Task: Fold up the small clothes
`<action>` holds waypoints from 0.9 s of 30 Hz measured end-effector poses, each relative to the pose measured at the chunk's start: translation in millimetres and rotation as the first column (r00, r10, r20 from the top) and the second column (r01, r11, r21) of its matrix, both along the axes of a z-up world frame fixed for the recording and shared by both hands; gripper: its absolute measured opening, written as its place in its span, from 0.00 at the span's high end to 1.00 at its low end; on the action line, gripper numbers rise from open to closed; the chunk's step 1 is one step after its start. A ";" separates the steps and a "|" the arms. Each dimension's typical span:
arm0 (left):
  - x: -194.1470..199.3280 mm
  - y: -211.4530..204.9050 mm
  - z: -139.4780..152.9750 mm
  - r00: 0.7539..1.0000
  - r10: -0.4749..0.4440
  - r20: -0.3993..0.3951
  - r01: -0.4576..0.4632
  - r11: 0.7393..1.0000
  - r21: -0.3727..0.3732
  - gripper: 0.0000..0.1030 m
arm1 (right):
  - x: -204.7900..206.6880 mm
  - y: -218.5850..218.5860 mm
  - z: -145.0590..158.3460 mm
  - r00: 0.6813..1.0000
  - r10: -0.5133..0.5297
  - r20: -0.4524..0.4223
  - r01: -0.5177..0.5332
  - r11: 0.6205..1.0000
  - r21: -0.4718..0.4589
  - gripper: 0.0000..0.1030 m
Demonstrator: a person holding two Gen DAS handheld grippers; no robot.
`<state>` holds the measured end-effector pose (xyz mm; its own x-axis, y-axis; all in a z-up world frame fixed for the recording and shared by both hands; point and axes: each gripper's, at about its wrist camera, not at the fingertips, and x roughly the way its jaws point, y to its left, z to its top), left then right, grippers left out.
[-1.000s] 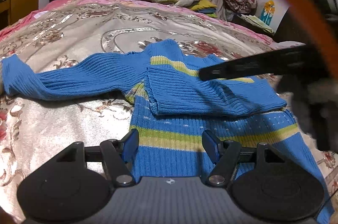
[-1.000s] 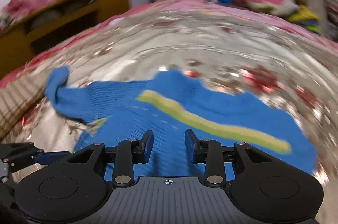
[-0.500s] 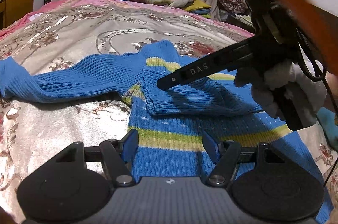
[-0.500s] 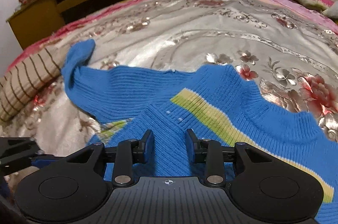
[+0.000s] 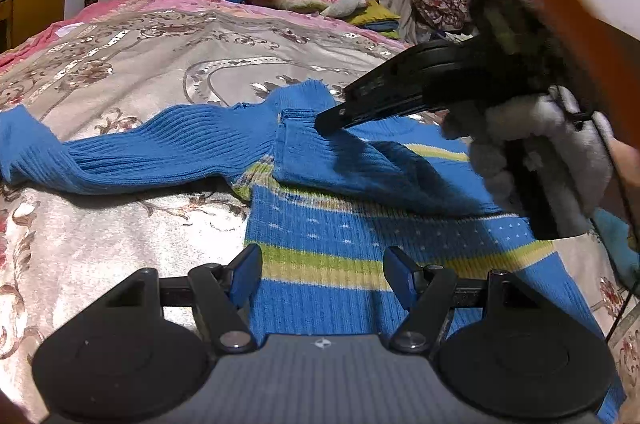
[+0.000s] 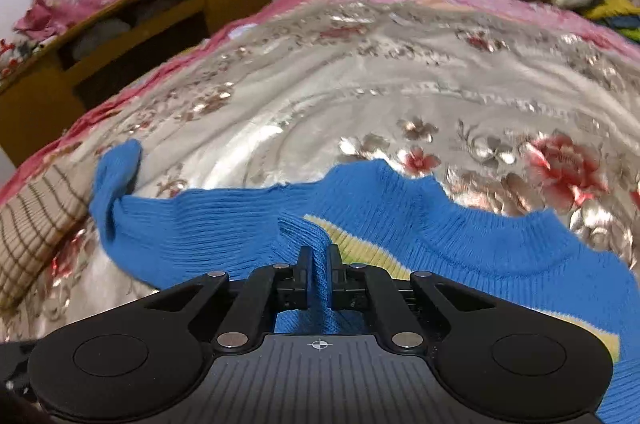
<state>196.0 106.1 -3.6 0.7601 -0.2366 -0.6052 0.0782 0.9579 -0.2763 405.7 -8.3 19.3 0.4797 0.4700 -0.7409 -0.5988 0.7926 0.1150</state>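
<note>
Since a second ago the right gripper (image 6: 319,264) has slid along the blue striped sweater (image 5: 360,191), spread on the floral bedspread (image 5: 160,63), and its jaws have just closed, pinching a knit ridge. Left gripper (image 5: 322,276) hovers open above the hem; only its view shows the gloved hand (image 5: 536,151).

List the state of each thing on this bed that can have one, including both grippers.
Blue ribbed knit sweater with yellow-green stripes: flat on the bed, one sleeve folded across the chest, the other stretched out sideways.
Right gripper: just closed, shut on a pinched ridge of the sweater.
Left gripper: open above the hem, holding nothing.
</note>
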 end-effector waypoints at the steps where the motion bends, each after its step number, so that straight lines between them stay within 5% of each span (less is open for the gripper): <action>1: -0.4 -1.0 0.6 1.000 -0.003 0.002 0.003 1.000 0.001 0.31 | 2.3 1.4 -2.9 1.000 -0.010 0.004 0.010 1.000 -0.006 0.94; 8: -2.0 -1.0 3.3 1.000 -0.010 0.016 0.010 1.000 -0.009 0.31 | -3.2 -5.1 4.7 0.999 -0.041 0.000 0.041 0.998 0.052 0.86; 13: -5.1 -1.4 5.4 0.999 -0.010 0.032 0.010 1.000 -0.009 0.31 | -15.4 -54.6 22.0 0.987 -0.155 0.045 0.150 0.984 0.095 0.85; 20: -4.6 -4.4 6.6 0.998 -0.004 0.055 0.004 1.000 0.002 0.31 | -22.2 -147.7 -2.7 0.899 -0.428 0.093 0.431 0.902 -0.018 0.83; 24: -2.3 -8.3 3.9 0.999 -0.006 0.052 0.004 1.000 0.025 0.31 | -18.1 -174.2 -19.9 0.869 -0.468 0.161 0.487 0.867 -0.107 0.85; 27: 0.8 -8.7 -0.2 0.999 -0.006 0.033 0.005 1.000 0.023 0.30 | -13.7 -189.2 -20.2 0.828 -0.540 0.152 0.555 0.827 -0.084 0.81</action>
<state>196.8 97.4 -3.8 0.7788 -0.2272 -0.5847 0.0920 0.9634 -0.2518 392.0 -197.5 -0.9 0.7176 0.0155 -0.6962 -0.0649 0.9969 -0.0447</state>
